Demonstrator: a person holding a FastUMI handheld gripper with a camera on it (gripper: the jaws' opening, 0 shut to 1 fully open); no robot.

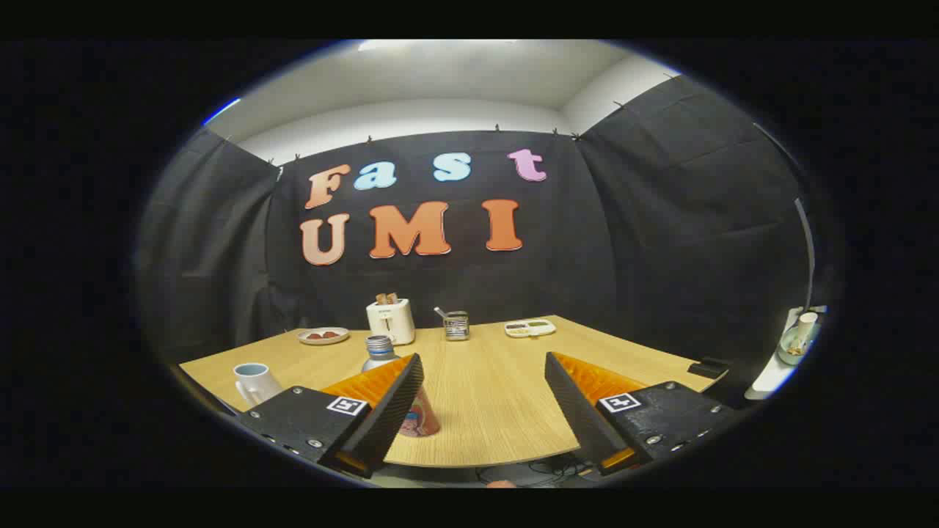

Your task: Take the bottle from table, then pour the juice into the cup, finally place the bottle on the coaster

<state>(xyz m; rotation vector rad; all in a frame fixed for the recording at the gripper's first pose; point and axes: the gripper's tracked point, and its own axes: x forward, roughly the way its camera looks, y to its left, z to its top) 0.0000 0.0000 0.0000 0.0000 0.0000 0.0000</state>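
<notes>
Hovering over the near edge of the wooden table [484, 411], the gripper [484, 400] has its two fingers spread wide apart, with nothing pinched between them. The bottle [381, 353] stands upright at about eleven o'clock from the gap, its lower body hidden behind the left finger and its ribbed metal neck rising above that fingertip; whether finger and bottle touch cannot be told. The cup [253, 380], pale with a handle, sits further out at roughly ten o'clock, near the table's left corner and well apart from the bottle. Nothing lies on the bare wood between the fingers. Along the far edge, from eleven round to one o'clock, stand a small plate [323, 336] with reddish pieces on it, a white toaster [390, 320] with slices sticking up, a small metal holder [455, 325] and a flat divided tray [530, 328]. The toaster is straight beyond the bottle. Off the table at three o'clock, a white ledge [777, 370] carries a bowl [796, 345].
</notes>
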